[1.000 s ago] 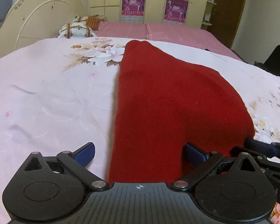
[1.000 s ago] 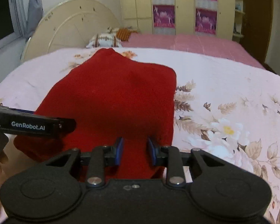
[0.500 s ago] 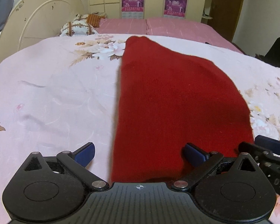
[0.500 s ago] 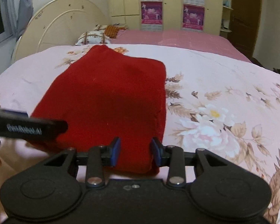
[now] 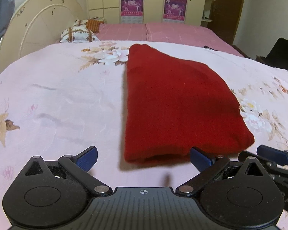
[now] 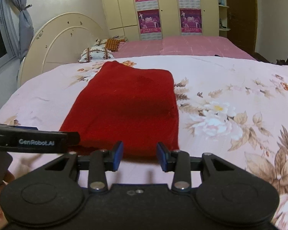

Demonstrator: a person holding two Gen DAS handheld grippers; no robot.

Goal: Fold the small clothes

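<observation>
Red garment is seen lying folded flat on the floral pink bedspread, narrowing toward its far end; near edge is doubled over, with a rounded fold seen at the near right corner; left gripper is held low just in front of the garment's near edge, fingers spread wide, nothing pinched; its blue pads are seen on either side of the near edge, clear of the cloth as far as can be told; right gripper is positioned at the garment's near right corner, fingers parted by a moderate gap, nothing held between them; the garment is seen through that gap, just beyond the fingertips; the left gripper's body, marked GenRobot.AI, is seen in the right wrist view at the left, beside the near left corner; cream headboard, patterned pillow and a second pink bed are seen behind
</observation>
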